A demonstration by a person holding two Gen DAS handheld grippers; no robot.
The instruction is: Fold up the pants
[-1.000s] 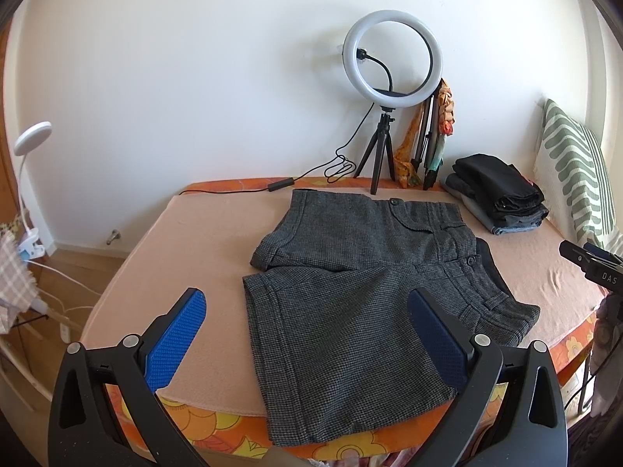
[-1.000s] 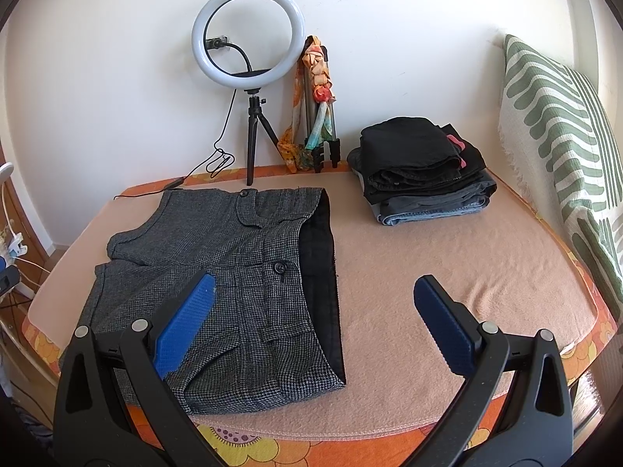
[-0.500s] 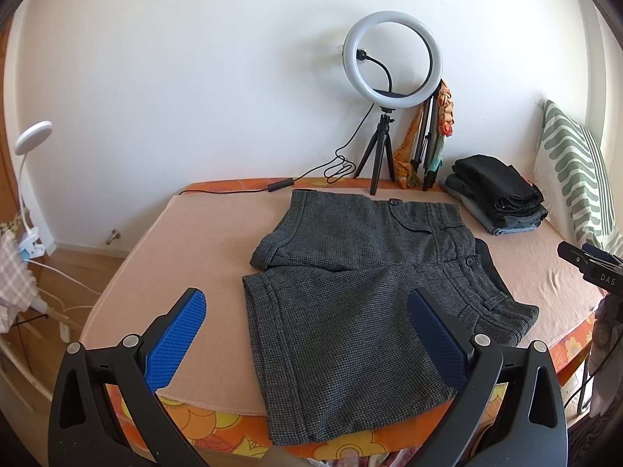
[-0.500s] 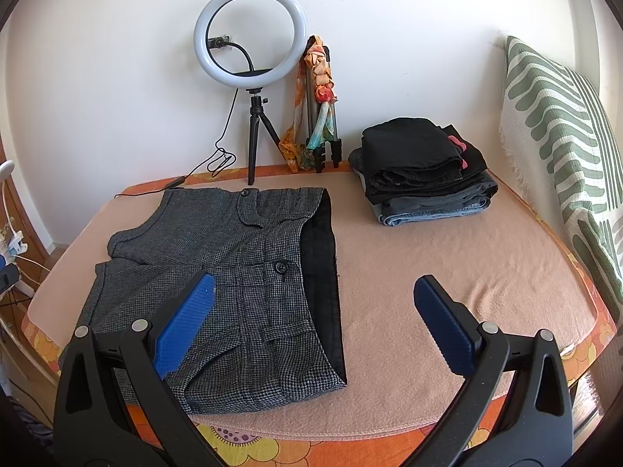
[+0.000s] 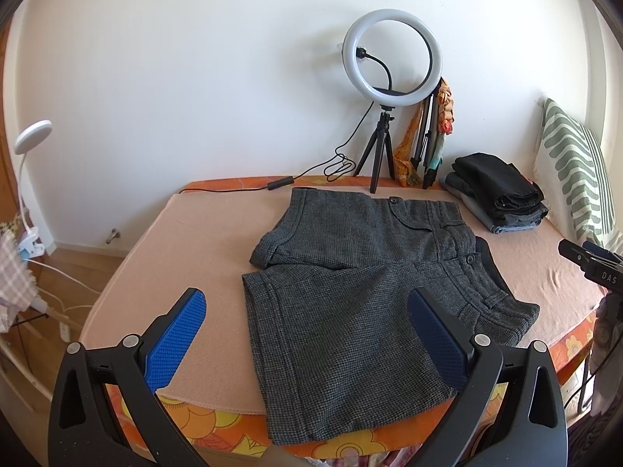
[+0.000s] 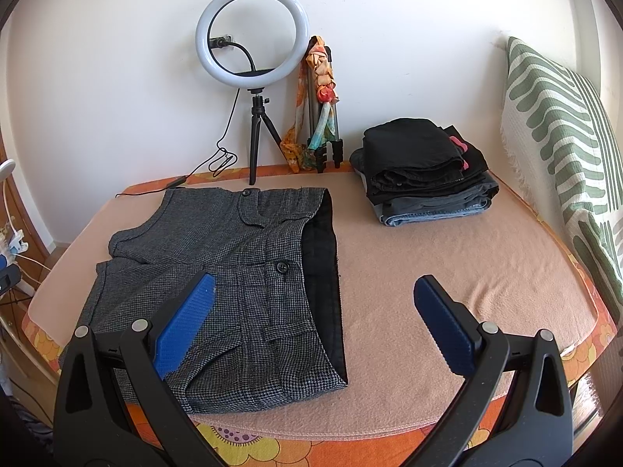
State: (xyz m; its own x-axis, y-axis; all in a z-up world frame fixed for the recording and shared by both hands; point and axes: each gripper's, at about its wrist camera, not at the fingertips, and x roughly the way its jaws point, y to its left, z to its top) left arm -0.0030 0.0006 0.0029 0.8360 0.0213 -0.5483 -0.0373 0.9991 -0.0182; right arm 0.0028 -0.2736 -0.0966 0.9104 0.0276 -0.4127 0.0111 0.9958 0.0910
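Spread flat on the peach blanket [image 6: 447, 272] lie grey checked shorts [image 5: 350, 284], waistband to my right with the black lining showing along that edge, one leg hanging over the near edge. I hold my left gripper [image 5: 307, 338] above the legs and my right gripper [image 6: 311, 323] above the waistband, both with blue pads spread wide and touching nothing. Behind the shorts stands a ring light [image 6: 252, 35] on a tripod; a stack of folded clothes [image 6: 424, 171] and a green striped pillow [image 6: 560, 144] sit farther right.
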